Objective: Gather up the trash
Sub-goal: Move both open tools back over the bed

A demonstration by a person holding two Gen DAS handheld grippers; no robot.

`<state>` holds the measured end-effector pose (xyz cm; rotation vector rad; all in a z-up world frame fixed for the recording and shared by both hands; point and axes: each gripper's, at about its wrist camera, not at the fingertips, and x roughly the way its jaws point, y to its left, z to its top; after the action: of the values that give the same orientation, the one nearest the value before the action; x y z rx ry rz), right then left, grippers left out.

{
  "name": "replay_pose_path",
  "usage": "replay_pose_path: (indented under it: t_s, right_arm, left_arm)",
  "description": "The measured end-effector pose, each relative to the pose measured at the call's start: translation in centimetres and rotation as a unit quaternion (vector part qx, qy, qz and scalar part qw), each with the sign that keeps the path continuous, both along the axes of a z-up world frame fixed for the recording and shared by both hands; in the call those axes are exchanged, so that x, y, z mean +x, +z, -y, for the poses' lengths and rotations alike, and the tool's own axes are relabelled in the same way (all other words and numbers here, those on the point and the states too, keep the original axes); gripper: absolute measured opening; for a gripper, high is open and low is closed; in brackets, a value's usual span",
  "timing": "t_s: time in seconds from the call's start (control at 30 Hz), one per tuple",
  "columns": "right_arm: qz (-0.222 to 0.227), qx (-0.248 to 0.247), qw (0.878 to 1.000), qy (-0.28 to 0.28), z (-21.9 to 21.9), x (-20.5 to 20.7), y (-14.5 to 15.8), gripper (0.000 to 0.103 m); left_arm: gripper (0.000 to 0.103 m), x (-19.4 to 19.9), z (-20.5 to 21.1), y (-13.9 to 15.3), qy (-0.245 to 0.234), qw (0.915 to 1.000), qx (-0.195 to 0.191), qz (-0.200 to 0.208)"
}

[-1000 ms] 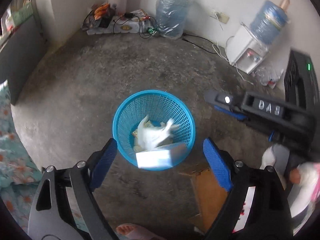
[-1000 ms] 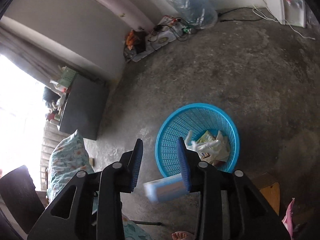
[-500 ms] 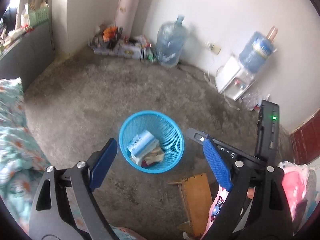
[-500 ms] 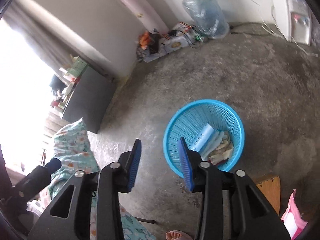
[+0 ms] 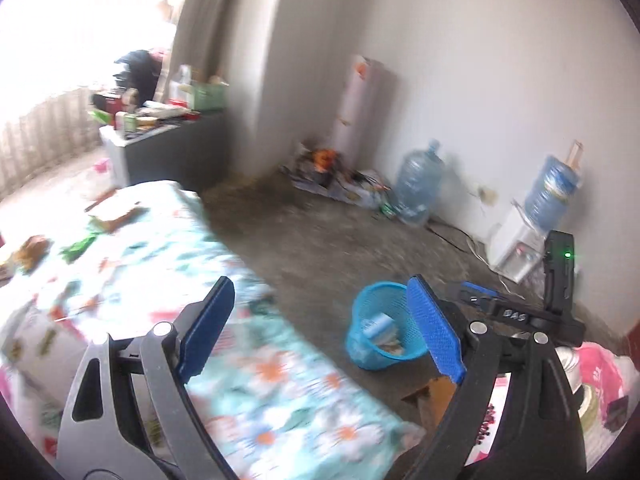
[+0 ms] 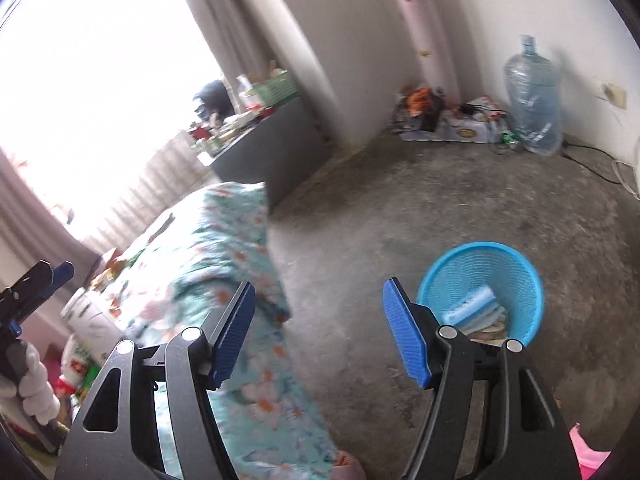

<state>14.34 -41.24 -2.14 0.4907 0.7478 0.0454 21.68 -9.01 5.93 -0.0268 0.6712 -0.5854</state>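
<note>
Bare concrete floor (image 6: 420, 208), white walls, bed with teal floral cover (image 5: 168, 264) on the left. Round blue plastic mesh basket (image 6: 516, 280) stands on the floor, holding a pale blue-white packet (image 6: 468, 306) on other scraps. Left gripper (image 5: 320, 328) spread wide, nothing between its pads. Right gripper (image 6: 318, 336) jaws opening, nothing between them, basket just right of it.

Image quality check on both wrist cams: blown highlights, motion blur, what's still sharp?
Left wrist: window clipped to white, floral bedspread smeared by motion blur, blue fingers sharp, blue basket slightly soft. Right wrist: window also blown out, bedspread blurred, basket and its contents readable. Both: strong fisheye bending at the walls.
</note>
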Motion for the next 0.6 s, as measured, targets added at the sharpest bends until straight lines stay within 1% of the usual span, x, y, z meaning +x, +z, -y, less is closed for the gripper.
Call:
replay_pose_path:
  t_s: [0.1, 0.2, 0.27, 0.33, 0.43, 0.47, 0.5, 0.6]
  right_arm:
    - [0.000, 0.009, 0.999, 0.044, -2.8, 0.6, 1.2, 0.065]
    - [-0.009, 0.032, 0.995, 0.092, -6.1, 1.4, 1.9, 0.065]
    - [-0.013, 0.033, 0.993, 0.116, -8.4, 2.1, 2.1, 0.065]
    - [-0.018, 0.030, 0.990, 0.134, -10.5, 3.0, 2.3, 0.065]
    - [-0.025, 0.025, 0.986, 0.165, -14.2, 4.4, 2.5, 0.065]
    - [-0.033, 0.035, 0.984, 0.173, -15.2, 4.9, 2.2, 0.065]
    - [-0.044, 0.058, 0.981, 0.179, -15.9, 5.3, 1.8, 0.065]
    - [-0.076, 0.142, 0.970, 0.181, -16.9, 6.6, 0.0, 0.065]
  left_arm:
    - [0.084, -2.3, -5.5, 0.9, 0.056, 0.9982, 0.002, 0.023]
    - [0.084, -3.9, -10.4, 0.8, 0.104, 0.9943, 0.000, 0.024]
    - [0.084, -4.9, -12.9, 0.3, 0.128, 0.9916, -0.006, 0.018]
    - [0.084, -5.4, -15.3, -0.2, 0.141, 0.9898, -0.011, 0.013]
    - [0.084, -6.5, -16.9, -1.0, 0.156, 0.9876, -0.008, 0.013]
    - [0.084, -6.8, -17.3, -1.1, 0.160, 0.9870, -0.009, 0.012]
    - [0.084, -7.2, -17.8, -1.4, 0.162, 0.9866, -0.014, 0.013]
    - [0.084, -8.5, -19.0, -1.8, 0.164, 0.9860, -0.022, 0.018]
